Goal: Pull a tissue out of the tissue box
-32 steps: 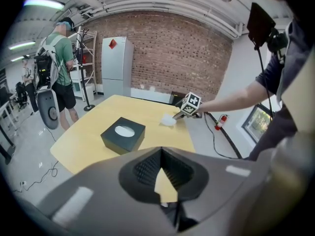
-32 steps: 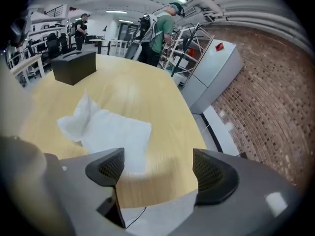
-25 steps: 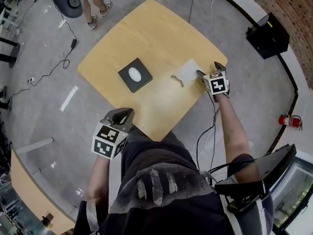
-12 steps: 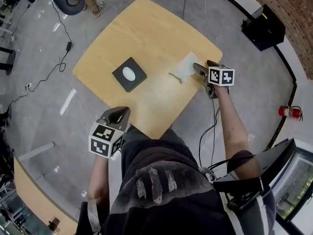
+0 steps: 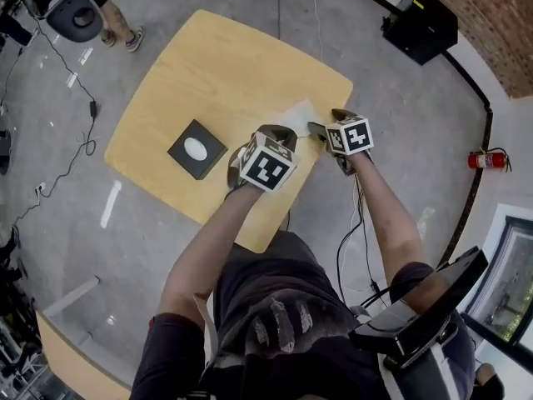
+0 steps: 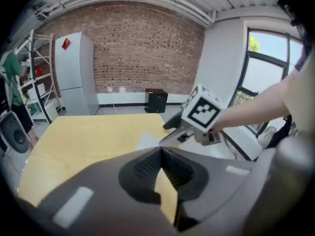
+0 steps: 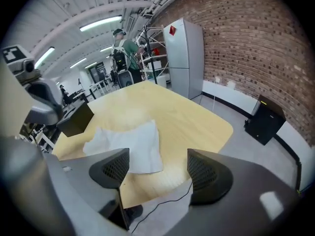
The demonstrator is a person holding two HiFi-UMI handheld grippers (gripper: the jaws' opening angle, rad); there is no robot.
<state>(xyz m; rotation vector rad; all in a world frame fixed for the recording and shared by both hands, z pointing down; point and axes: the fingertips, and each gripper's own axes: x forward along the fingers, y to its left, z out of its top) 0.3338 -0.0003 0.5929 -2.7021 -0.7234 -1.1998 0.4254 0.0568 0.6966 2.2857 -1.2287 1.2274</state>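
Observation:
The black tissue box (image 5: 196,149) stands on the left part of the wooden table (image 5: 225,65), with a white tissue (image 5: 196,147) showing in its slot. One loose white tissue (image 5: 297,112) lies flat near the table's right edge, also seen in the right gripper view (image 7: 130,141). My right gripper (image 5: 326,121) hovers at that edge, open, with nothing between its jaws (image 7: 158,154); the tissue lies just ahead and left of them. My left gripper (image 5: 275,133) is over the table right beside the tissue, its jaws shut and empty (image 6: 160,151).
A black case (image 5: 420,27) and a red fire extinguisher (image 5: 483,158) stand on the floor to the right. Cables (image 5: 79,123) trail across the floor at left. A person's feet (image 5: 117,36) are at the top left. A cable (image 5: 360,223) hangs under my right arm.
My left gripper swung from beside my body, off the table's near edge, up over the table next to the tissue and the right gripper. The right gripper barely shifted. The tissue stayed put.

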